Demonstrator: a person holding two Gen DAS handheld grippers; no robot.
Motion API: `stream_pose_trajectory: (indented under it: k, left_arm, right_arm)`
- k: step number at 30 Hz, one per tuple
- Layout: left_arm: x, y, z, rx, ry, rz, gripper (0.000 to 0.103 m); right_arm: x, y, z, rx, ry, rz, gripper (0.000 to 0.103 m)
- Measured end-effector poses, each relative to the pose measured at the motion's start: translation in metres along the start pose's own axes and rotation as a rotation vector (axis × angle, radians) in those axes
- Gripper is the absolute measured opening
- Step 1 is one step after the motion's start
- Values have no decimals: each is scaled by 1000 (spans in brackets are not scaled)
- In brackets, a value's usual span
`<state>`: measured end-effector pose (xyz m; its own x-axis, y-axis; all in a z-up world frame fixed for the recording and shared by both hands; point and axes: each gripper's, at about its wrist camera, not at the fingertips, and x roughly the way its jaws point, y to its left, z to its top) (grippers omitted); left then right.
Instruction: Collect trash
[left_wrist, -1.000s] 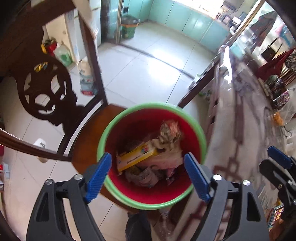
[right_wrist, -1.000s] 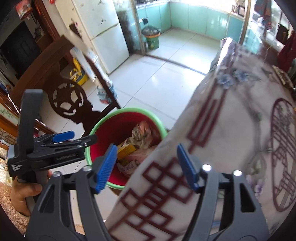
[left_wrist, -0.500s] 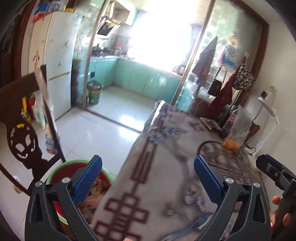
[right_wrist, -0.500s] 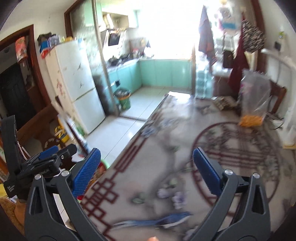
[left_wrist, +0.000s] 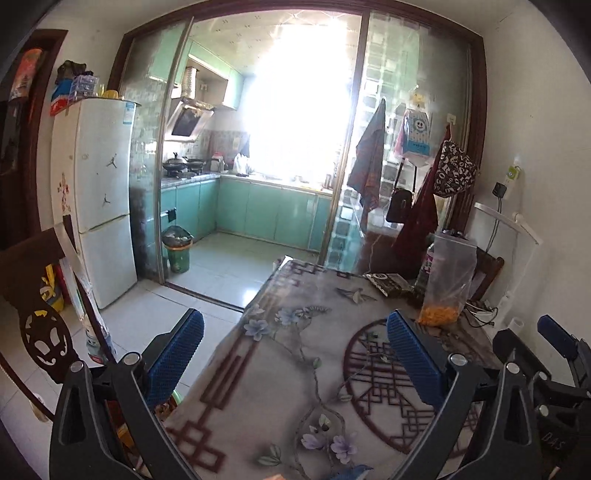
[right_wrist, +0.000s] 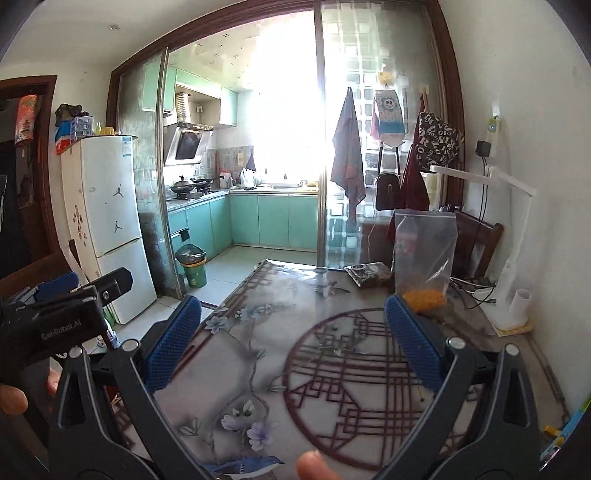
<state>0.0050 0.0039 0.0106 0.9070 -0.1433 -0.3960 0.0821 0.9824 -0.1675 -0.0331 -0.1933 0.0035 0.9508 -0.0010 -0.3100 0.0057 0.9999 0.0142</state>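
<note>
You get blown-out glare from the kitchen window (left_wrist: 295, 110), dimmer walls around it, fisheye bending at edges, and a softly blurred foreground.

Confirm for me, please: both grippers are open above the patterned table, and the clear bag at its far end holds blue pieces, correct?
Not quite: the right wrist view shows orange pieces in the clear bag. The rest holds: the left gripper and right gripper are open above the patterned table.

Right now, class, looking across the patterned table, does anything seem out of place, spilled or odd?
Nothing is spilled. On the floral patterned tablecloth a dark crumpled wrapper lies at the far edge beside an upright clear plastic bag of orange bits, likely trash. Both tools, left and right, are open and empty.
</note>
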Motion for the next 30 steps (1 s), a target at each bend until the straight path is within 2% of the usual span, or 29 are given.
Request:
stream_pose_trajectory:
  k: [1,3,11,20,30]
  left_arm:
    - [-1,0,0,-18,5,-15,95]
    - [-1,3,-1,-45,15,9,95]
    - [5,21,-4,-42,75,96,95]
    - [6,13,0,-29,93,101,95]
    - [8,6,-2,-14,113,101,95]
  right_arm:
    - [3,-1,2,2,25,14,98]
    - [8,0,2,14,60,31,98]
    - [22,1,-4,8,139,29,98]
    - [24,-1,-9,20,186,39,98]
    - [23,-7,-10,28,201,21,98]
